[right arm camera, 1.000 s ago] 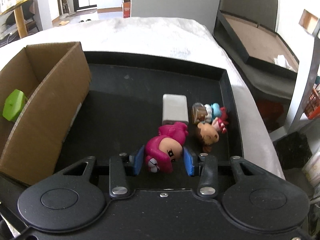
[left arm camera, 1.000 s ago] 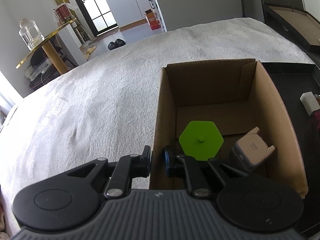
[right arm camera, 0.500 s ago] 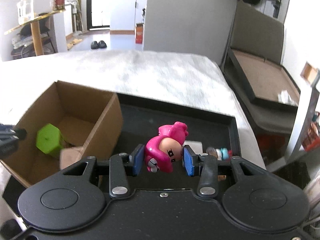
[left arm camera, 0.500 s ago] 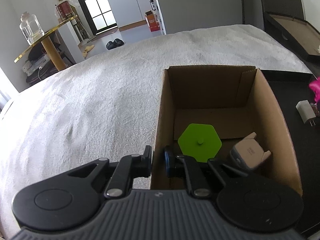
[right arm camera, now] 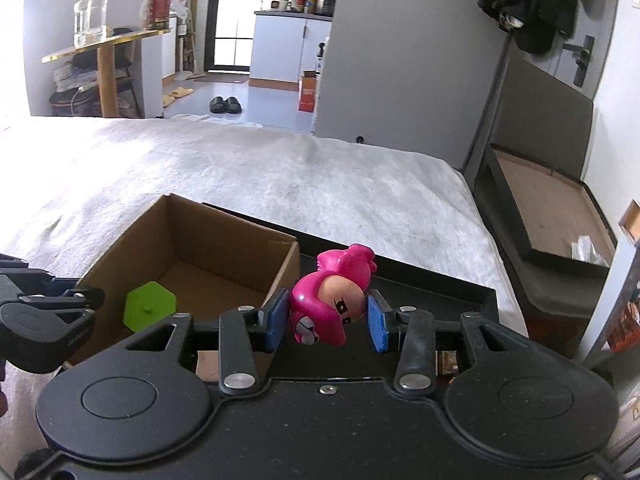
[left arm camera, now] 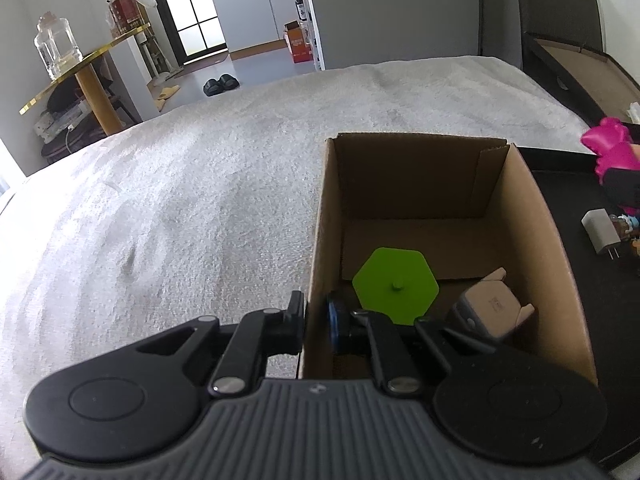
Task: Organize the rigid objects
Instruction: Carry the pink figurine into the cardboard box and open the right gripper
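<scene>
My left gripper [left arm camera: 315,322] is shut on the near left wall of an open cardboard box [left arm camera: 540,240], one finger outside and one inside. In the box lie a green hexagonal piece [left arm camera: 396,286] and a beige boxy object [left arm camera: 492,312]. My right gripper [right arm camera: 326,316] is shut on a pink doll figure [right arm camera: 328,304], held in the air above the black tray [right arm camera: 460,292], just right of the box [right arm camera: 180,236]. The green piece [right arm camera: 149,312] shows in this view too. The pink figure [left arm camera: 610,152] also appears at the left wrist view's right edge.
On the black tray [left arm camera: 592,280] lie a white plug adapter [left arm camera: 600,232] and small figures [left arm camera: 628,228]. Box and tray rest on a white textured cover [left arm camera: 200,200]. A dark open case [right arm camera: 552,208] stands beyond the right edge.
My right gripper has lifted the pink figure off the tray and carried it up and left toward the box. The left gripper has kept its hold on the box wall.
</scene>
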